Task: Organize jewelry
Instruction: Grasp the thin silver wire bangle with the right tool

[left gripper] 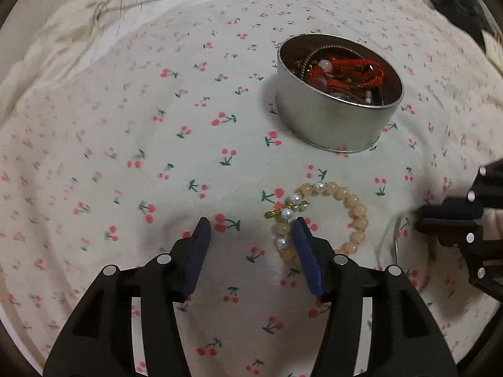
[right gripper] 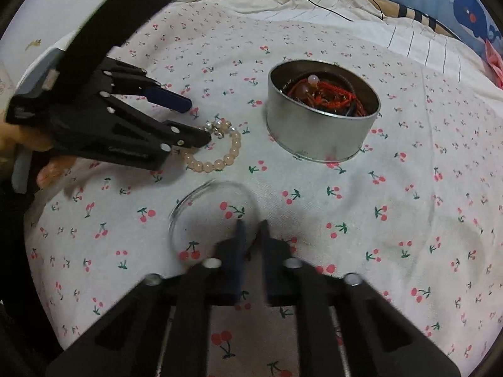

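On the bed: I see a cherry-print sheet (right gripper: 361, 220) spread under everything.
Tin: a round metal tin (left gripper: 333, 122) sits on the sheet, open-topped, with red cord jewelry (left gripper: 349, 72) piled inside.
Bead bracelet: my peach bead bracelet (left gripper: 330, 216) lies flat on the sheet, near the tin.
Left tongs (left gripper: 251, 229): my fingers are spread wide apart, the right-side finger over the bracelet's edge, nothing clamped.
Wire bangle: a thin silvery bangle (right gripper: 188, 201) lies on the sheet, just beside the bracelet.
Right tongs (right gripper: 251, 226): fingers nearly together at the bangle's rim; I cannot tell whether they grip it.
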Available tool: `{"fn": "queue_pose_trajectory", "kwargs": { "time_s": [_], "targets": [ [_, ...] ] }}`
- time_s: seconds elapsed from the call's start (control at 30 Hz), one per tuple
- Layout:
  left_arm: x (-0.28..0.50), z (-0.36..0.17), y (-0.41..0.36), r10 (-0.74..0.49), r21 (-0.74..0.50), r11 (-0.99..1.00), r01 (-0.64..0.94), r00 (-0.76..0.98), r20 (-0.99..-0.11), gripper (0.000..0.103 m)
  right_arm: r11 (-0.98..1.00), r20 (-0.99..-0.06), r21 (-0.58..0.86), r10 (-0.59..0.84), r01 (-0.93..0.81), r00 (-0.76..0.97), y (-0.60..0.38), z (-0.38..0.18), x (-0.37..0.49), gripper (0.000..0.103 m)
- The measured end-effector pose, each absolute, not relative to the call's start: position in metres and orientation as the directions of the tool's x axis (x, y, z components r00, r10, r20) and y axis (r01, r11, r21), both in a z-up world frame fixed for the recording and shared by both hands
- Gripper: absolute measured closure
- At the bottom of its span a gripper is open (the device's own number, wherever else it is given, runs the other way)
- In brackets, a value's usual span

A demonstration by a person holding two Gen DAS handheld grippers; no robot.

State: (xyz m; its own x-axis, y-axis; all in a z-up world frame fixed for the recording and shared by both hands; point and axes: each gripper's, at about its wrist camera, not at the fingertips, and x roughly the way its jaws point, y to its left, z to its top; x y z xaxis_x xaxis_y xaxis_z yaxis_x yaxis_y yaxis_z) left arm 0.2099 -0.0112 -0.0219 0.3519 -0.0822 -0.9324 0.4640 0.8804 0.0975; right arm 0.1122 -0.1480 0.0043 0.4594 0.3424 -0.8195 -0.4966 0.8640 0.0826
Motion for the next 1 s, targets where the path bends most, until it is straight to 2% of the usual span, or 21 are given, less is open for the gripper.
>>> {"fn": "queue_pose_trajectory", "kwargs": {
  "time_s": [0.03, 0.1, 0.13, 0.27, 0.37, 0.43, 0.47, 0.5, 0.53, 0.6, 0.63, 0.7, 0.77, 0.83, 1.0],
  "targets": [
    [0.211, -0.023, -0.013, -0.088, 0.090, 0.881, 0.465, 0.347, -0.934, 0.054, 0.866, -0.817, 0.080, 0.341, -0.493, 0.466, -0.150, 0.006, 0.112, 0.099],
    [0.209, -0.022, -0.017, -0.123, 0.060, 0.863, 0.501, 0.326, -0.937, 0.088, 0.875, -0.809, 0.079, 0.336, -0.477, 0.482, -0.156, 0.010, 0.114, 0.100],
    [0.207, -0.021, -0.022, -0.144, 0.046, 0.849, 0.526, 0.315, -0.938, 0.095, 0.881, -0.806, 0.080, 0.332, -0.465, 0.490, -0.160, 0.012, 0.115, 0.100],
    [0.195, -0.017, -0.034, -0.172, 0.048, 0.810, 0.584, 0.315, -0.933, 0.096, 0.913, -0.808, 0.056, 0.279, -0.404, 0.519, -0.177, 0.014, 0.122, 0.100],
    [0.195, -0.009, -0.033, -0.217, 0.008, 0.808, 0.589, 0.311, -0.925, 0.096, 0.919, -0.822, 0.113, 0.299, -0.377, 0.484, -0.189, 0.010, 0.129, 0.099],
    [0.199, -0.011, -0.032, -0.188, 0.035, 0.817, 0.576, 0.323, -0.927, 0.096, 0.910, -0.813, 0.159, 0.340, -0.382, 0.472, -0.190, 0.012, 0.128, 0.088],
    [0.199, -0.013, -0.032, -0.170, 0.052, 0.821, 0.569, 0.329, -0.929, 0.096, 0.900, -0.802, 0.186, 0.371, -0.394, 0.469, -0.189, 0.014, 0.127, 0.059],
    [0.200, -0.014, -0.031, -0.155, 0.065, 0.824, 0.563, 0.334, -0.930, 0.096, 0.899, -0.793, 0.187, 0.376, -0.396, 0.480, -0.186, 0.015, 0.123, 0.048],
    [0.199, -0.015, -0.032, -0.153, 0.065, 0.825, 0.561, 0.333, -0.930, 0.096, 0.895, -0.789, 0.187, 0.383, -0.405, 0.480, -0.183, 0.015, 0.122, 0.046],
    [0.199, -0.015, -0.032, -0.153, 0.062, 0.827, 0.559, 0.330, -0.932, 0.096, 0.888, -0.810, 0.161, 0.369, -0.431, 0.456, -0.172, 0.008, 0.122, 0.048],
    [0.199, -0.015, -0.031, -0.152, 0.062, 0.827, 0.558, 0.328, -0.932, 0.096, 0.888, -0.826, 0.127, 0.342, -0.441, 0.449, -0.166, 0.002, 0.121, 0.056],
    [0.197, -0.016, -0.032, -0.145, 0.067, 0.826, 0.559, 0.327, -0.934, 0.095, 0.883, -0.837, 0.051, 0.293, -0.467, 0.462, -0.153, -0.004, 0.115, 0.064],
    [0.195, -0.017, -0.032, -0.142, 0.070, 0.827, 0.558, 0.327, -0.934, 0.096, 0.868, -0.832, 0.027, 0.295, -0.496, 0.469, -0.143, -0.002, 0.111, 0.098],
    [0.195, -0.016, -0.031, -0.148, 0.070, 0.823, 0.564, 0.332, -0.932, 0.096, 0.865, -0.824, 0.009, 0.291, -0.502, 0.486, -0.141, 0.001, 0.108, 0.100],
    [0.192, -0.005, -0.033, -0.212, 0.030, 0.812, 0.583, 0.343, -0.915, 0.096, 0.888, -0.775, 0.083, 0.343, -0.451, 0.531, -0.164, 0.020, 0.111, 0.100]
  ]
}}
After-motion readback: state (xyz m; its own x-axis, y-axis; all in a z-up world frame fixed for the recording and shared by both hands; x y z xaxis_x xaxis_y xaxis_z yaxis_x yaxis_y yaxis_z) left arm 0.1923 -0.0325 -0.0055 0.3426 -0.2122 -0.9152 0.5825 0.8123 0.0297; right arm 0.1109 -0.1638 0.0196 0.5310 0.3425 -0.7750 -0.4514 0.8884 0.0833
